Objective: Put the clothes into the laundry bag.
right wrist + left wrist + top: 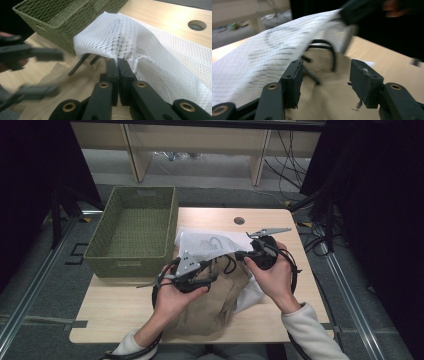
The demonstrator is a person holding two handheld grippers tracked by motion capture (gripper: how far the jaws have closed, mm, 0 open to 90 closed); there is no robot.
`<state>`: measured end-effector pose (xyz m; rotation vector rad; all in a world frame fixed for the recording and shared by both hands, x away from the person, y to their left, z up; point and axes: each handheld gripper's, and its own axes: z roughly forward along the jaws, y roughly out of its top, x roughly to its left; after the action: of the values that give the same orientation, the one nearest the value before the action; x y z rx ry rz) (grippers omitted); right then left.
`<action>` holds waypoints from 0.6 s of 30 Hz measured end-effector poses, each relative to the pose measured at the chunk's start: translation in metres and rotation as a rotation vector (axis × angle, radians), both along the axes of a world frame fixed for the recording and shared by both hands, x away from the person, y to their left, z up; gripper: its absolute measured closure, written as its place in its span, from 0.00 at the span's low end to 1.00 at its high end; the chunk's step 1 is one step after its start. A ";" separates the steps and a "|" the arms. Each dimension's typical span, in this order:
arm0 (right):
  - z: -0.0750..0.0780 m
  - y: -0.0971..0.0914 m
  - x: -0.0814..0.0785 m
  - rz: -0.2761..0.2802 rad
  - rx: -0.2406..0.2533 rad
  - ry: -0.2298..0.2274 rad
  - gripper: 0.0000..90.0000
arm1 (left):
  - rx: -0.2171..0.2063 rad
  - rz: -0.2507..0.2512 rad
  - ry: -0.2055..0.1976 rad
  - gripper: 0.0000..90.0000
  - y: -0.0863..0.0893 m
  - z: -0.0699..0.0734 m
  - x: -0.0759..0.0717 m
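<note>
A white mesh bag lies on the table over the far part of a tan garment. My right gripper is shut on the bag's open edge; in the right gripper view its jaws press together on the mesh bag, which is lifted into a tent. My left gripper stands open in front of the bag's mouth. Its jaws are apart over the tan garment with nothing between them. A black loop on the garment lies under the raised mesh.
A green woven basket stands at the table's far left, close beside the bag. The wooden table has a round hole near its far edge. Shelving and cables are on the floor beyond.
</note>
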<state>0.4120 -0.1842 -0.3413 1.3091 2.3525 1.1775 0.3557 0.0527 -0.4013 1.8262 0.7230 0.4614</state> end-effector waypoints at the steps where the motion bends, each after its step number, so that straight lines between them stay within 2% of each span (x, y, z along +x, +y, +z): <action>1: 0.000 0.000 0.000 0.000 -0.001 0.000 1.00 | 0.000 0.000 0.000 0.47 0.000 0.000 0.000; 2: 0.000 0.000 0.000 0.000 0.014 0.003 1.00 | 0.043 -0.036 -0.002 0.47 -0.001 -0.002 -0.010; 3: 0.000 0.000 0.001 -0.001 0.007 0.002 1.00 | 0.043 -0.036 -0.002 0.45 -0.001 -0.002 -0.010; 4: 0.000 -0.001 0.001 -0.004 -0.002 0.000 1.00 | 0.096 -0.051 0.006 0.43 -0.008 -0.011 -0.014; 5: 0.000 -0.001 0.001 -0.004 -0.002 0.000 1.00 | 0.096 -0.051 0.006 0.41 -0.008 -0.011 -0.014; 6: -0.001 -0.001 0.003 0.004 -0.008 -0.008 1.00 | 0.166 -0.068 0.036 0.38 -0.019 -0.024 -0.012; 7: -0.001 -0.001 0.002 -0.014 -0.004 0.013 1.00 | 0.166 -0.068 0.036 0.36 -0.019 -0.024 -0.012; 8: -0.001 0.000 0.001 -0.021 0.005 0.017 1.00 | 0.210 -0.130 0.094 0.34 -0.032 -0.041 -0.008; 9: -0.001 0.000 0.001 -0.021 0.005 0.017 1.00 | 0.210 -0.130 0.094 0.34 -0.032 -0.041 -0.008; 10: -0.002 0.000 0.002 -0.020 0.002 0.014 1.00 | 0.302 -0.127 0.085 0.34 -0.042 -0.058 -0.001; 11: -0.003 -0.001 0.003 -0.015 -0.004 0.004 1.00 | 0.335 -0.137 0.087 0.35 -0.046 -0.066 0.003; 12: -0.002 -0.001 0.003 -0.016 -0.007 0.025 1.00 | 0.358 -0.138 0.080 0.39 -0.049 -0.073 0.006; 13: -0.003 -0.001 0.003 -0.023 -0.014 0.026 1.00 | 0.373 -0.134 0.083 0.43 -0.051 -0.078 0.009; 14: -0.005 -0.003 0.005 0.005 -0.026 0.017 1.00 | 0.381 -0.128 0.100 0.44 -0.052 -0.082 0.011; 15: -0.006 -0.001 0.004 -0.013 -0.009 0.035 1.00 | 0.384 -0.123 0.106 0.46 -0.053 -0.085 0.013; 16: -0.007 -0.001 0.006 -0.007 -0.011 0.025 1.00 | 0.395 -0.119 0.107 0.50 -0.053 -0.086 0.014; 17: -0.007 0.000 0.005 -0.017 -0.003 0.040 1.00 | 0.395 -0.110 0.109 0.53 -0.054 -0.088 0.015; 18: -0.007 -0.001 0.006 -0.006 -0.011 0.034 1.00 | 0.401 -0.112 0.109 0.56 -0.054 -0.088 0.016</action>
<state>0.4185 -0.1851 -0.3486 1.3423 2.3739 1.1476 0.3714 -0.0010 -0.4895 2.2699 0.6281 0.4591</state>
